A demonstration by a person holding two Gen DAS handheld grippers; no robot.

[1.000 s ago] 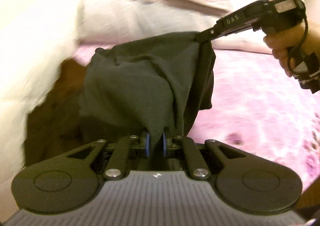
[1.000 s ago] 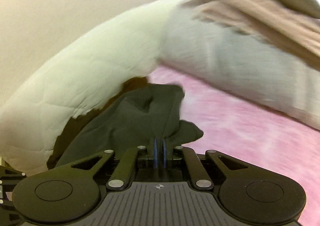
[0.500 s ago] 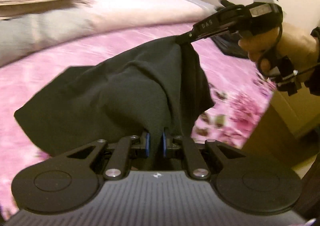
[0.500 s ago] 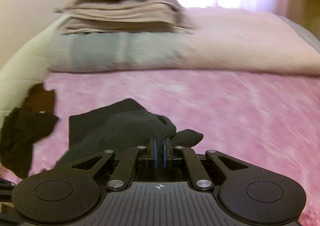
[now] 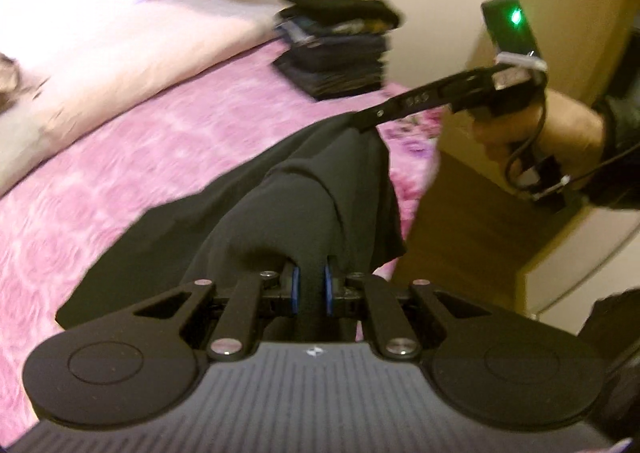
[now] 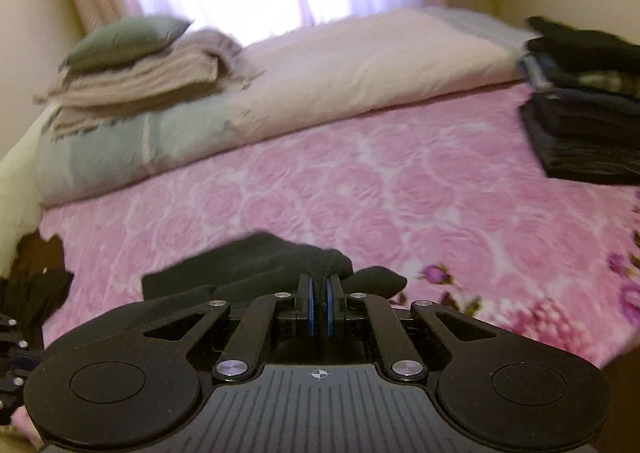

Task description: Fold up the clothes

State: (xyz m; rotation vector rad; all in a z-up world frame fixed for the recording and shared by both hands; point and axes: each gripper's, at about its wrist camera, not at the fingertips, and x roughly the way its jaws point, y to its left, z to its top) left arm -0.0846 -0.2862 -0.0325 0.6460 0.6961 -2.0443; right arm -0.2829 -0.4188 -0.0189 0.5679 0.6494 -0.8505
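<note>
A dark garment hangs stretched between both grippers above the pink bed cover. My left gripper is shut on one corner of it. My right gripper is shut on another corner; in the left wrist view its fingers pinch the cloth's upper edge at the right. In the right wrist view the garment bunches just ahead of the jaws, low over the pink bed cover.
A stack of folded dark clothes sits at the bed's right side, also in the left wrist view. Pillows and folded beige blankets lie at the head. More dark clothes lie at the left edge. A wooden cabinet stands right.
Both grippers have swung to the right with the garment, away from the white quilt and dark pile at the left, toward the middle and right side of the bed. Both stay shut.
</note>
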